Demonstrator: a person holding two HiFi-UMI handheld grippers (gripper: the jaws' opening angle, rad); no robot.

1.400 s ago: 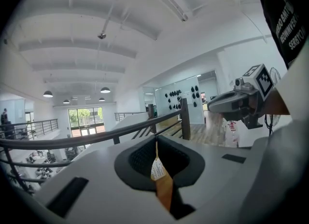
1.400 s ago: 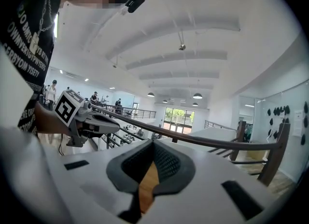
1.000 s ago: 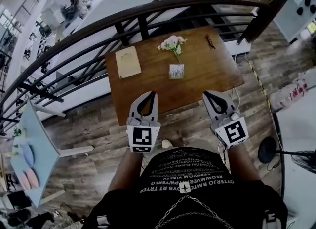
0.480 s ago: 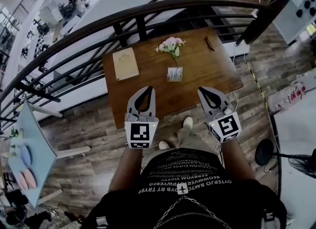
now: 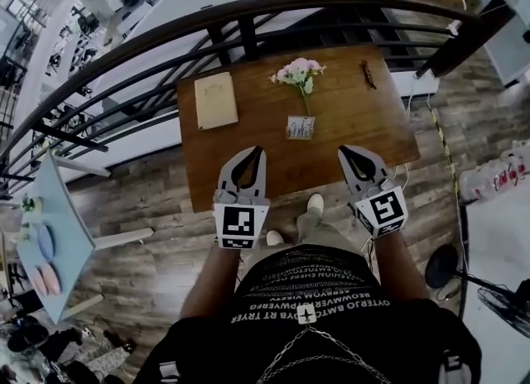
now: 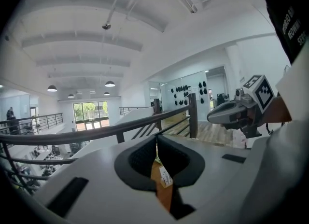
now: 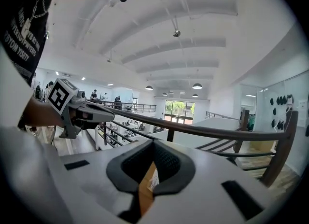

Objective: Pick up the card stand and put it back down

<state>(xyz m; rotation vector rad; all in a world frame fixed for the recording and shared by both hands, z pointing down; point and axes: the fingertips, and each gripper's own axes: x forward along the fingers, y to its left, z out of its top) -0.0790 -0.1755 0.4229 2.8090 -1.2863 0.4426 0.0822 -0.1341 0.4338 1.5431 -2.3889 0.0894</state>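
Observation:
The card stand [image 5: 300, 127] is a small pale upright holder near the middle of the brown wooden table [image 5: 248, 146]. Pink flowers [image 5: 300, 72] rise just behind it. In the head view my left gripper [image 5: 258, 153] hangs over the table's near edge, left of and nearer than the stand, jaws shut and empty. My right gripper [image 5: 344, 153] hangs to the stand's right at the same depth, also shut and empty. Each gripper view looks up along shut jaws; only a sliver of table shows through the left gripper [image 6: 157, 143] and the right gripper [image 7: 153, 147].
A tan booklet [image 5: 215, 100] lies at the table's far left, and a small dark object [image 5: 368, 74] at the far right. A dark curved railing [image 5: 248, 12] runs behind the table. Wood-plank floor surrounds it; a pale blue table [image 5: 62, 242] stands to the left.
Both grippers stay shut and level near the table's front edge, shifted only slightly. The head camera has drifted, and the person's shoes have come into view below the table.

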